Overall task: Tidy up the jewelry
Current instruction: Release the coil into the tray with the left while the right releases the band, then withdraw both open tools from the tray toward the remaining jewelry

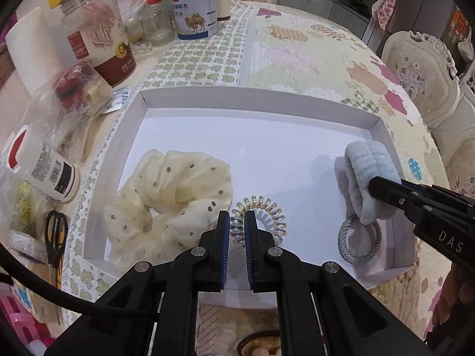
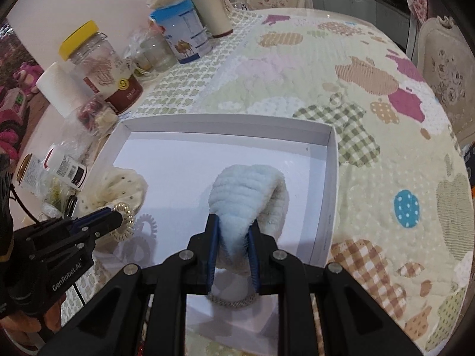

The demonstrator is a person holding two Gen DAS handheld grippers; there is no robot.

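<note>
The left hand-held gripper (image 1: 237, 228) is clamped on the edge of a clear iridescent spiral hair tie (image 1: 261, 222), its blue-padded fingers (image 1: 225, 237) pinching one side of the coil over the floor of a shallow white box (image 1: 255, 95). To the left of that gripper, touching the spiral tie, lies a cream dotted scrunchie (image 1: 169, 198), bunched against the box's left wall.

To its right, the right hand-held gripper (image 2: 233, 237) is closed on a fluffy pale-blue scrunchie (image 2: 243, 195), which stands up between the fingers (image 2: 213, 243) above the box's white floor. Just below that gripper, on the box floor, rests a silver braided hair band (image 1: 359, 241), partly covered by the fluffy scrunchie's lower end; whether the two touch cannot be told.

The box sits on a worktop (image 2: 386, 118) covered with a quilted patchwork cloth. Beyond the left gripper, outside the box, stand a white bottle with a red cap (image 1: 41, 166), black scissors (image 1: 55, 234), a crumpled clear plastic bag (image 1: 68, 101), a roll of paper towel (image 1: 29, 47), a yellow-lidded jar (image 1: 92, 29) and a blue-and-white tin with a camel (image 1: 194, 6). An ornate pale chair (image 1: 421, 71) stands at the far right of the worktop.
</note>
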